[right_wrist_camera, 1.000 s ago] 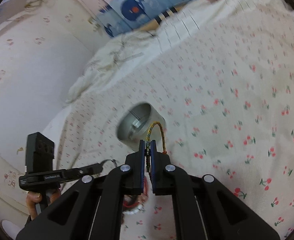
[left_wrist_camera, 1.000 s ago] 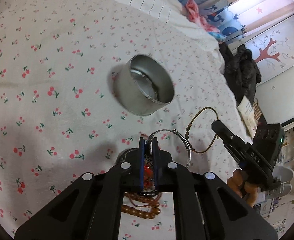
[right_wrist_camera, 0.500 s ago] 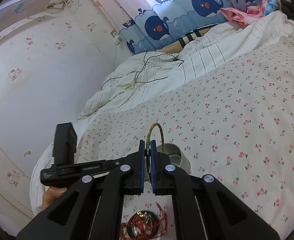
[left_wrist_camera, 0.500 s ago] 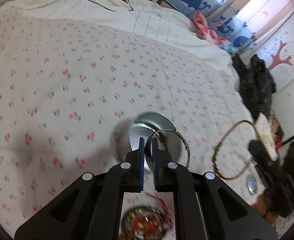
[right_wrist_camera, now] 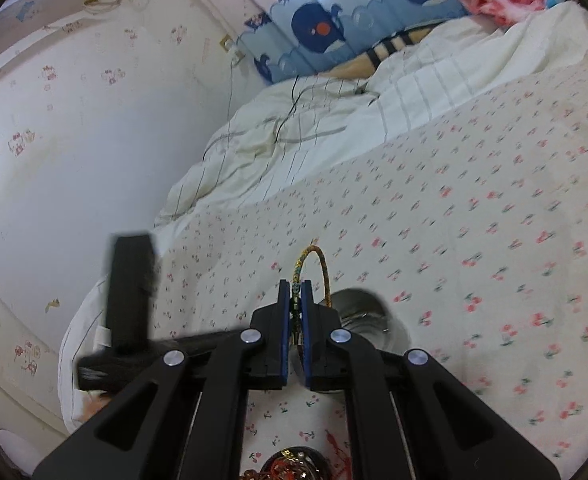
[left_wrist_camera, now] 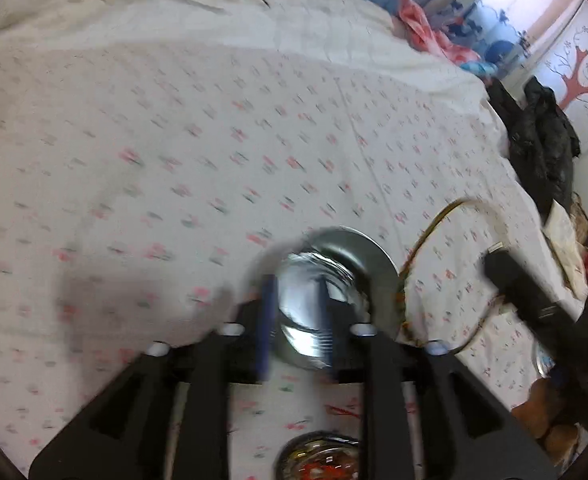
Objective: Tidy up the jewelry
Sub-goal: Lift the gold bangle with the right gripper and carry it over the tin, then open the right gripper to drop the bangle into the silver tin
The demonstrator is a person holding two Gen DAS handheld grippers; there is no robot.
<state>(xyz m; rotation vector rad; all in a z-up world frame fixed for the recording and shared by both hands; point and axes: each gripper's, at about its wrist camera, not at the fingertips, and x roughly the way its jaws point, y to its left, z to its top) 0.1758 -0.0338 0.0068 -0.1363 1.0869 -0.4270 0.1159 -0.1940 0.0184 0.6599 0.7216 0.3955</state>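
Observation:
A round silver tin (left_wrist_camera: 334,280) stands on the cherry-print bedsheet; it also shows in the right wrist view (right_wrist_camera: 366,316). My left gripper (left_wrist_camera: 294,320) is open right over the tin, its blue pads apart, and blurred. The silver bangle it held is not clearly seen. My right gripper (right_wrist_camera: 295,312) is shut on a braided gold cord bracelet (right_wrist_camera: 314,264), held just left of the tin. That bracelet (left_wrist_camera: 446,216) hangs as a loop to the right of the tin in the left wrist view, with the right gripper's body (left_wrist_camera: 534,308) beside it.
A dish of red and beaded jewelry (left_wrist_camera: 318,460) sits near me on the sheet, also in the right wrist view (right_wrist_camera: 294,464). A white striped duvet (right_wrist_camera: 334,128) lies at the bed's far side. Dark clothing (left_wrist_camera: 542,144) is piled at the right.
My left gripper has opened over the tin and the silver bangle is no longer between its pads. My right gripper, still holding the cord bracelet, has moved closer to the tin.

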